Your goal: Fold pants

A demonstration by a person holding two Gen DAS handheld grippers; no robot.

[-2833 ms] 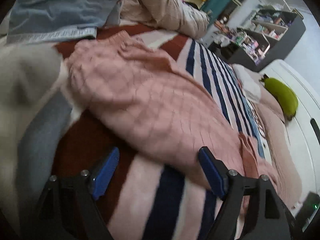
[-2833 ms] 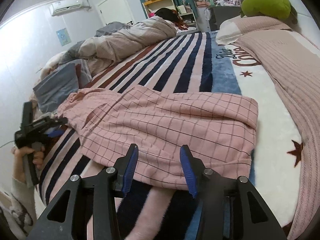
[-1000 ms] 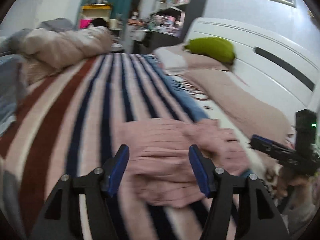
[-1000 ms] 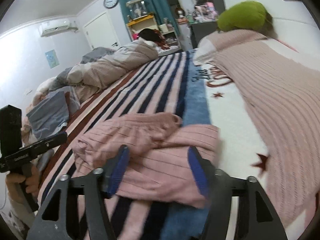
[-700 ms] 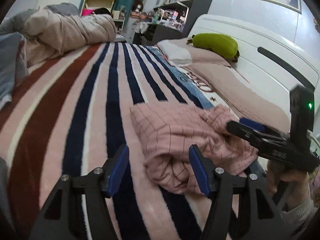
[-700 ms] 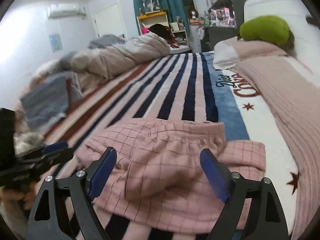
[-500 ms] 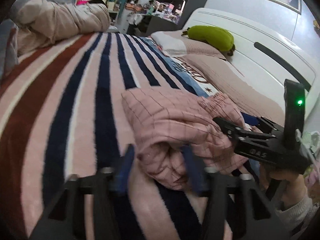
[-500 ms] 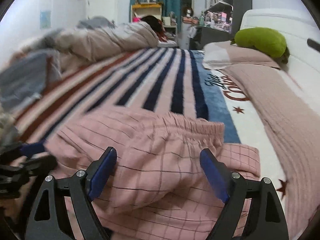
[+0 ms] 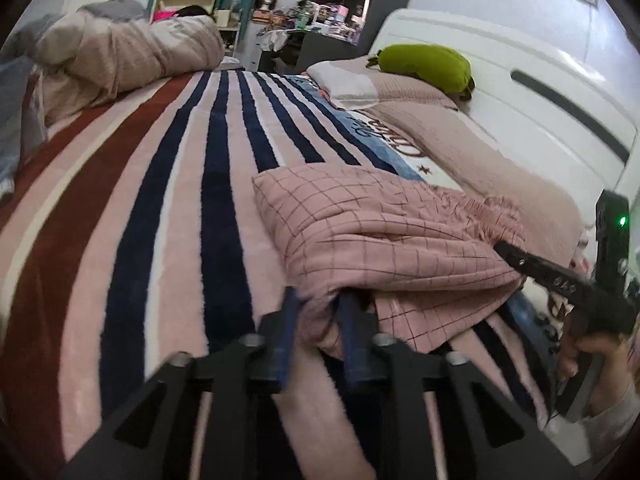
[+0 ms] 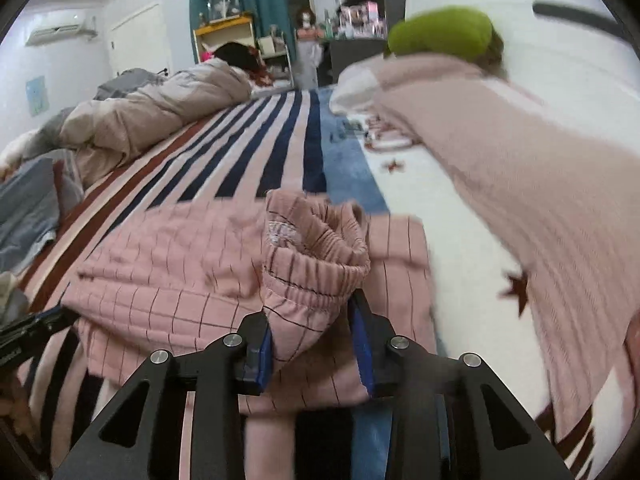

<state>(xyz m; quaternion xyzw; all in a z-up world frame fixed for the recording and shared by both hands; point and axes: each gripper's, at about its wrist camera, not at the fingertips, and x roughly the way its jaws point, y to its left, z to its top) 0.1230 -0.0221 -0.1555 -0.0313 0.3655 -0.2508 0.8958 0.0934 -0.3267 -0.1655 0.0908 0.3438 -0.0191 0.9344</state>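
Note:
The pink checked pants [image 9: 384, 232] lie folded in a bundle on the striped blanket [image 9: 160, 184]. My left gripper [image 9: 320, 320] is shut on the near left edge of the pants. The right gripper shows at the right of the left wrist view [image 9: 516, 256], at the bundle's other end. In the right wrist view my right gripper [image 10: 316, 340] is shut on the gathered elastic waistband [image 10: 316, 264] of the pants [image 10: 168, 264], which bunches up between the blue pads. The left gripper's tip shows at that view's left edge [image 10: 36, 324].
A rumpled beige duvet [image 9: 120, 52] lies at the far left of the bed. A pink knit cover [image 10: 520, 184] and a green plush pillow [image 9: 424, 64] lie at the right, by the white headboard [image 9: 540, 92]. Shelves stand beyond the bed.
Both grippers were open above the bundle. They have now closed on it: the left on the near edge, the right on the waistband, which has bunched up.

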